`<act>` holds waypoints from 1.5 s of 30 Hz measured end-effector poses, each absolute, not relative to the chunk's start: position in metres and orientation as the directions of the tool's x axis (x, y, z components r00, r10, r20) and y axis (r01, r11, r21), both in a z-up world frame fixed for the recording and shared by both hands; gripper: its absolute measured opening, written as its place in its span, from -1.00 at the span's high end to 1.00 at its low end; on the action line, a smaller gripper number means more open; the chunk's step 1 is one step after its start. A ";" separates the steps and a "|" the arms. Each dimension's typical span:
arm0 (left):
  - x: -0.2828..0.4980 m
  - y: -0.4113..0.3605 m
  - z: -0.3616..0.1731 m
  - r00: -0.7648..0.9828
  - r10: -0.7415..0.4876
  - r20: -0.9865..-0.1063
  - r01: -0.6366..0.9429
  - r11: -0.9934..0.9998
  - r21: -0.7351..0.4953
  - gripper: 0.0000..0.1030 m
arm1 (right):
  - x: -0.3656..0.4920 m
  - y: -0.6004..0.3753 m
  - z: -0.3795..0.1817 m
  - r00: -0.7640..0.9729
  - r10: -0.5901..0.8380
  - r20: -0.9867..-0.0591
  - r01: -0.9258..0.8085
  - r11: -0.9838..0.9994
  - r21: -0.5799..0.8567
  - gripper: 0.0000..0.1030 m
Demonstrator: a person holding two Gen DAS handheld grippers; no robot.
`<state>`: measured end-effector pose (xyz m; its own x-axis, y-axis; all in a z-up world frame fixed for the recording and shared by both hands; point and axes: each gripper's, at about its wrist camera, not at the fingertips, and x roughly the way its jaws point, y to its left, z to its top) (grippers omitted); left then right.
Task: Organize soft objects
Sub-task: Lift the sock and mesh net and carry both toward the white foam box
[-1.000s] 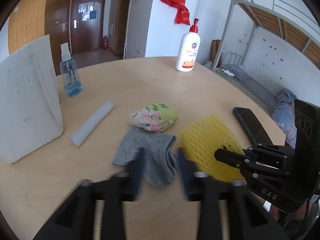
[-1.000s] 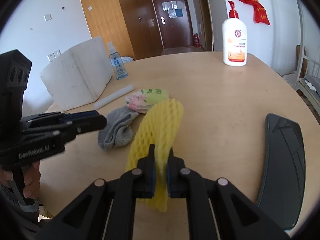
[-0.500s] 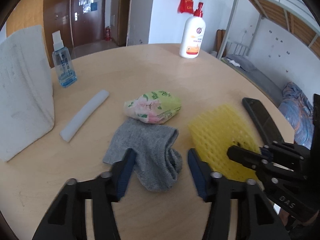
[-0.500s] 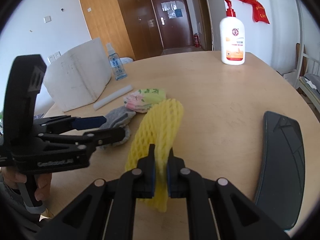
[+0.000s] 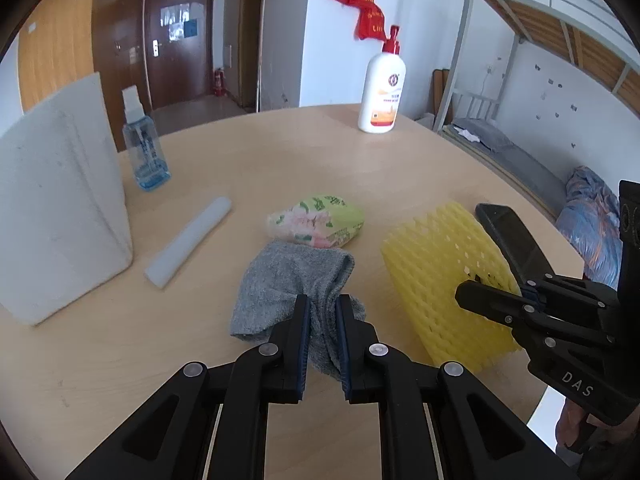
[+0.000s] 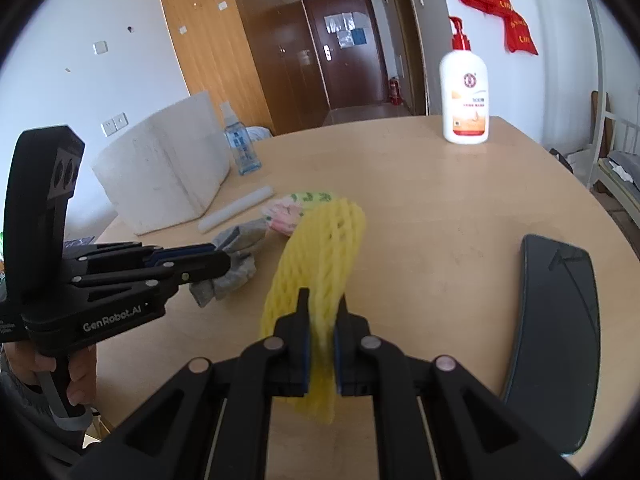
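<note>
- Left gripper [image 5: 322, 309]: jaws have just been closing, now pinching a fold of the grey sock [image 5: 288, 280]; rest of sock lies crumpled on the round wooden table [image 5: 280, 152].
- Right gripper [image 6: 323, 307]: pressed tight on the yellow foam net [image 6: 320, 256], holding it up on edge, far end arching toward the table middle.
- Sock sits left of the net, near but apart; same in right wrist view.
- Flowered tissue pack [image 5: 316, 221] just behind the sock, touching or almost, can't tell.
- White foam stick [image 5: 188, 242] left of the sock, lying flat, angled.
- White foam block [image 5: 60, 220] upright at left edge; blue spray bottle [image 5: 144, 148] just beside it.
- White pump bottle [image 5: 382, 92] at far side, well apart.
- Dark flat tray [image 6: 556, 320] at right table edge, beside the net.
- A hand [image 6: 76, 376] grips the left gripper's handle.
</note>
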<state>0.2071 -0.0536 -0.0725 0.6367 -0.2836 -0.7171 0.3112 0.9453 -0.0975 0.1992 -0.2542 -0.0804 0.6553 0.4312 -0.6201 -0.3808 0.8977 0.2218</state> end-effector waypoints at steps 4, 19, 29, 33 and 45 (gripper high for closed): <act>0.197 -0.051 -0.064 0.654 -0.281 -0.703 0.306 0.947 -0.095 0.74 | 0.192 -0.253 -0.074 0.666 0.436 -0.605 -0.386 0.896 0.221 0.78; 0.141 -0.031 -0.020 0.765 -0.243 -0.596 0.257 0.964 -0.063 0.74 | 0.151 -0.242 -0.033 0.723 0.480 -0.498 -0.449 0.873 0.190 0.78; 0.088 -0.014 0.017 0.851 -0.206 -0.482 0.212 0.976 -0.043 0.74 | 0.123 -0.240 -0.006 0.760 0.515 -0.397 -0.490 0.855 0.170 0.78; 0.065 -0.009 0.030 0.879 -0.182 -0.442 0.192 0.981 -0.024 0.74 | 0.115 -0.237 0.005 0.767 0.531 -0.361 -0.511 0.845 0.157 0.78; 0.001 0.010 0.053 0.937 -0.117 -0.328 0.120 0.993 -0.010 0.73 | 0.081 -0.223 0.026 0.770 0.585 -0.257 -0.577 0.809 0.111 0.78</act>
<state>0.0011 0.0105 0.0531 0.9374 -0.1170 -0.3279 0.1204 0.9927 -0.0101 0.0807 -0.2233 0.0261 0.7696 0.5846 -0.2569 -0.5773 0.8089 0.1113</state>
